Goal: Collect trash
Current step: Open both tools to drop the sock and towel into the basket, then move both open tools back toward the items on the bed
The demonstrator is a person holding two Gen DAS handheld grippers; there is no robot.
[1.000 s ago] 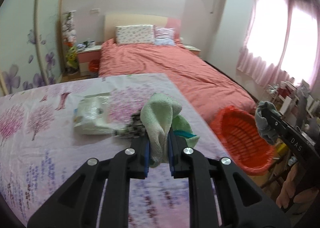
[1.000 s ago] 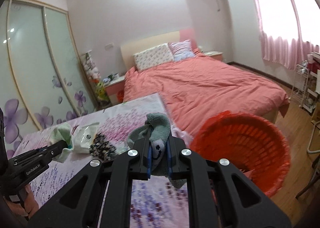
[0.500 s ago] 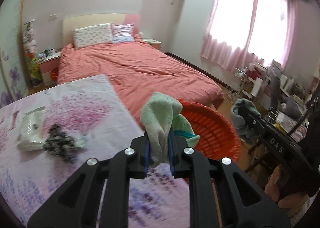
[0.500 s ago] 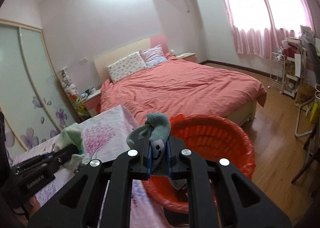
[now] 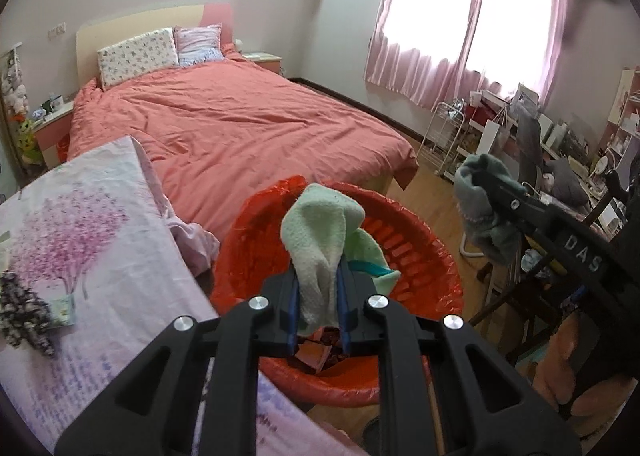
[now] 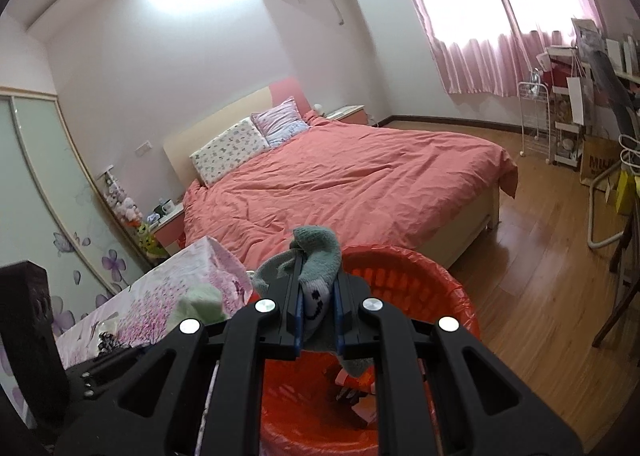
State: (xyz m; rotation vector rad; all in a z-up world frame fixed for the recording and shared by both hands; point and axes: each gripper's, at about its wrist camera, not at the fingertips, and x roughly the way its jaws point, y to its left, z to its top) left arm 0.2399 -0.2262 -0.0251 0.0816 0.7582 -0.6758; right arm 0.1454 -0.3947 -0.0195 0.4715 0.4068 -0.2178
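Item 1: pale green cloth, pinched between the fingers of the left gripper, bunched upward, held above the red basket so a release should drop it inside

Item 2: grey-green sock, clamped in the right gripper, likewise over the basket's near rim

Item 3: red basket, on the floor right of the floral-covered surface, paper scraps already inside

Item 4: dark patterned bundle, left on the surface, uncollected
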